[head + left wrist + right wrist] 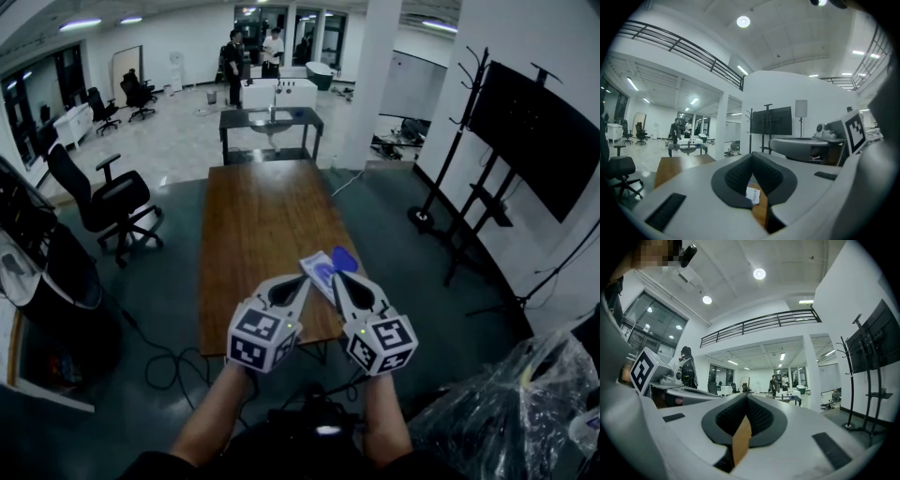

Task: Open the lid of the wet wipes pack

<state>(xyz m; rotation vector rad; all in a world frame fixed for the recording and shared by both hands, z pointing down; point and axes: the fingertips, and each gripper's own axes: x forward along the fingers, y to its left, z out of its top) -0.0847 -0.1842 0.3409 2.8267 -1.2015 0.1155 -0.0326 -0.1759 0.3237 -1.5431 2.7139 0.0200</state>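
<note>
L tongs [303, 279] pinch the wet wipes pack [321, 272] edge, steadying it over table [253, 216]. R tongs [338, 277] pressed together beside raised blue lid [345, 258], possibly gripping it; view's unclear.

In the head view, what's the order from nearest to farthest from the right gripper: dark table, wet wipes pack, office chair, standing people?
From the right gripper:
1. Wet wipes pack, right at its tip.
2. Office chair, left, on the floor.
3. Dark table, past the wooden table's far end.
4. Standing people, far back of the room.
</note>
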